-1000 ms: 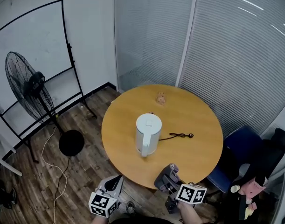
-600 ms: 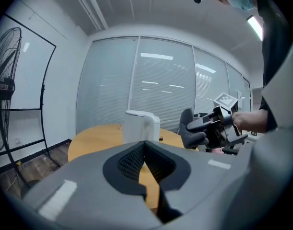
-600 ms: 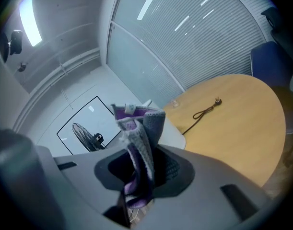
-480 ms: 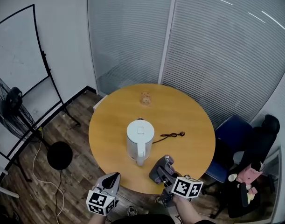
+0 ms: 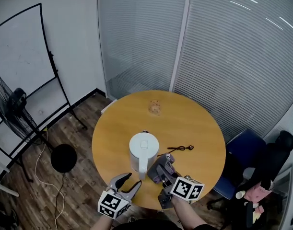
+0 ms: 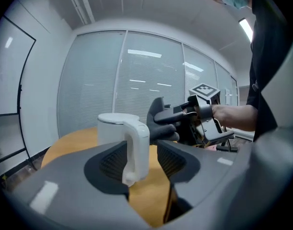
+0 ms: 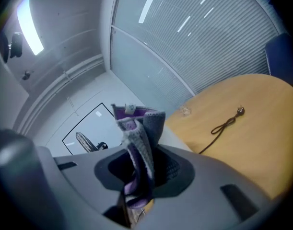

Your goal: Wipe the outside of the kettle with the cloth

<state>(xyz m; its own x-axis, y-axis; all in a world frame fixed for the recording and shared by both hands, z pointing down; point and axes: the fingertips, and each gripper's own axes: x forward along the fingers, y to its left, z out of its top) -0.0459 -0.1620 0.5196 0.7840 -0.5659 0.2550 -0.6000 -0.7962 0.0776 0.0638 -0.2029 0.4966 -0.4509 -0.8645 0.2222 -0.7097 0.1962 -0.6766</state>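
Note:
A white kettle (image 5: 144, 151) stands near the front of the round wooden table (image 5: 194, 123), its handle (image 5: 142, 169) turned toward me. My left gripper (image 5: 128, 182) is just short of that handle; its jaws have just been opening and now stand open. In the left gripper view the kettle's handle (image 6: 136, 147) shows in the gap between the jaws, untouched by the pads. My right gripper (image 5: 161, 173) is beside the kettle on its right, shut on a grey and purple cloth (image 7: 140, 145) that stands up out of the jaws. Cloth (image 5: 160, 164) and kettle look apart.
A black cord with a plug (image 5: 181, 149) lies on the table right of the kettle. A small object (image 5: 155, 107) sits at the table's far side. A blue chair (image 5: 242, 159) stands to the right, a fan (image 5: 14, 107) and a whiteboard (image 5: 21, 51) to the left.
Both grippers have moved forward over the table edge toward the kettle. The left jaws, shut before, now stand open. The right gripper still holds the cloth.

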